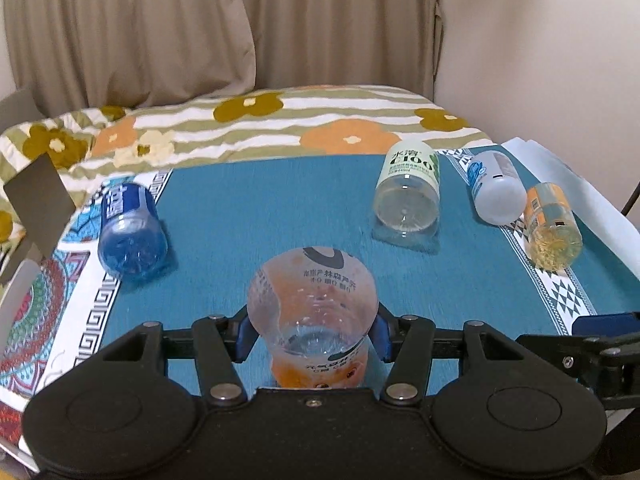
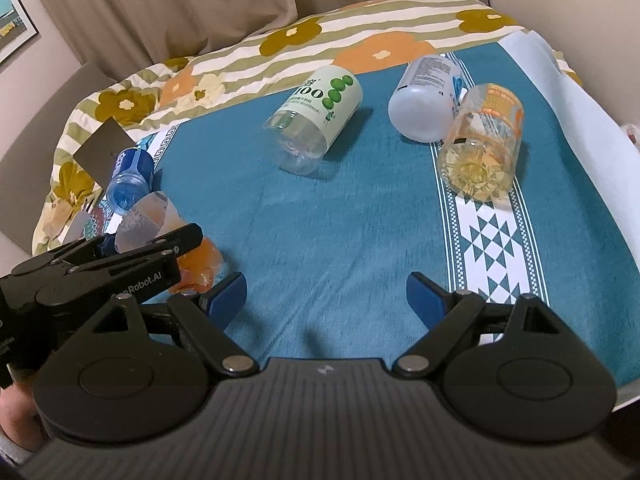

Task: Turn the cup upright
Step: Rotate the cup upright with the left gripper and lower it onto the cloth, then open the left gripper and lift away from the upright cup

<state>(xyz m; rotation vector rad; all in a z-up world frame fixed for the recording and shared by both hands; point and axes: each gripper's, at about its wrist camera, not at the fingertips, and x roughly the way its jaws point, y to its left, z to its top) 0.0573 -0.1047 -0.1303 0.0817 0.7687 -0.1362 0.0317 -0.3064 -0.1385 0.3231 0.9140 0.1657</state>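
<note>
A clear plastic cup (image 1: 312, 312) with orange print sits between the blue pads of my left gripper (image 1: 312, 336), which is shut on its sides. The cup is tilted, its wide rim pointing away from the camera and its orange base near the gripper body. It also shows in the right wrist view (image 2: 152, 220), held by the left gripper at the table's left side. My right gripper (image 2: 326, 296) is open and empty, low over the teal tablecloth (image 2: 340, 220) near the front edge.
Several cups lie on their sides: a blue one (image 1: 130, 236) at the left, a green-labelled clear one (image 1: 408, 196), a white one (image 1: 496, 188) and an orange-labelled one (image 1: 554, 228) at the right. A floral quilt (image 1: 256, 124) lies behind; curtain and wall beyond.
</note>
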